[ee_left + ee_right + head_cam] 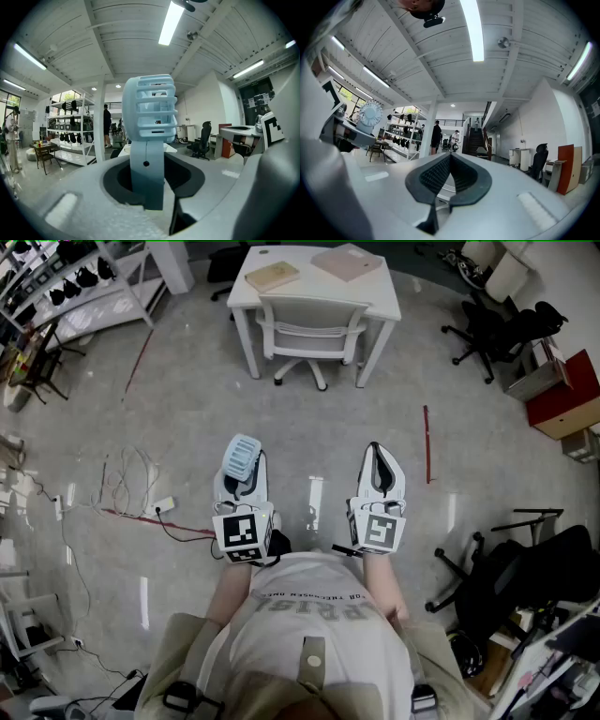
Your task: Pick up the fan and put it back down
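Head view: the person holds both grippers out in front of the torso, above a grey floor [187, 409]. The left gripper [246, 486] carries the pale blue fan [243, 456], whose slatted head projects past the jaw tips. The right gripper [376, 457] sits beside it, apart. A white desk [309, 289] with a chair [309, 329] at it stands ahead.

Left gripper view: the jaws are partly closed and clamped on the fan's handle. The head stands upright above them.

Right gripper view: the jaws are pressed together with nothing between them. The fan shows at far left, in the other gripper.
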A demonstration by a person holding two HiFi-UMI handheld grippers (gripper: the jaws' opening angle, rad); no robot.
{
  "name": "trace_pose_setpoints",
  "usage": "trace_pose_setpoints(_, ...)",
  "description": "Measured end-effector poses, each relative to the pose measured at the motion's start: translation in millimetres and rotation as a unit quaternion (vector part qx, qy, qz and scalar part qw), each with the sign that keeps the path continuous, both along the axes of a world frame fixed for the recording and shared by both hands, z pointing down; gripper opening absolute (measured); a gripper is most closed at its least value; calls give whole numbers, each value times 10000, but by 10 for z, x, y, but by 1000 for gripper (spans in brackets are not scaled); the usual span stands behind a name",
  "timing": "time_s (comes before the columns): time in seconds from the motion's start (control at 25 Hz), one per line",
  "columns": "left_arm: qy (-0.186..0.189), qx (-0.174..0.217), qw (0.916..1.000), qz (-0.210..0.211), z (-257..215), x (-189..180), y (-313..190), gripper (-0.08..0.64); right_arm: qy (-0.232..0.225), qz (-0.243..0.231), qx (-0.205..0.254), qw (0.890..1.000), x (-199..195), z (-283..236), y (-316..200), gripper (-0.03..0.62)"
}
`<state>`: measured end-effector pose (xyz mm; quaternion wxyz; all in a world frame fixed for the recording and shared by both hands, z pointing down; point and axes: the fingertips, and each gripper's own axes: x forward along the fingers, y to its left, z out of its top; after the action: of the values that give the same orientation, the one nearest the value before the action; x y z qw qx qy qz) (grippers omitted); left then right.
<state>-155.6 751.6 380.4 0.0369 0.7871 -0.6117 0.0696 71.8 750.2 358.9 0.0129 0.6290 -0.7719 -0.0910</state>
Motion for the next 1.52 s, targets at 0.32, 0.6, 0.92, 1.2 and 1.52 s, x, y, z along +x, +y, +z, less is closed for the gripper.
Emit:
trace_pose_setpoints(0.32, -15, -55, 10000, 16, 30, -68, -103, 124, -39, 25, -47, 10000, -65, 33, -103, -3)
trace_pose_setpoints(0.6, -40, -80, 9999, 56, 56, -181, -305, 124, -36, -1, -79, 10000, -196, 88, -294, -3)
trace_pose_setpoints(0.92, -26, -48, 9995, 301, 36, -360, -737, 124, -315, -32, -156, 9994, -433, 83, -640, -2)
trace_pose_setpoints(1.2, -42, 42, 9977, 674, -74, -555, -1126, 124, -627, -194, -417, 9970, -749, 134, -935, 276)
trace_pose_setpoints(1.52, -50, 46, 9956, 935, -98, -892, -1438, 124, -868, -7, -449, 9952, -1022, 118, -1131, 315)
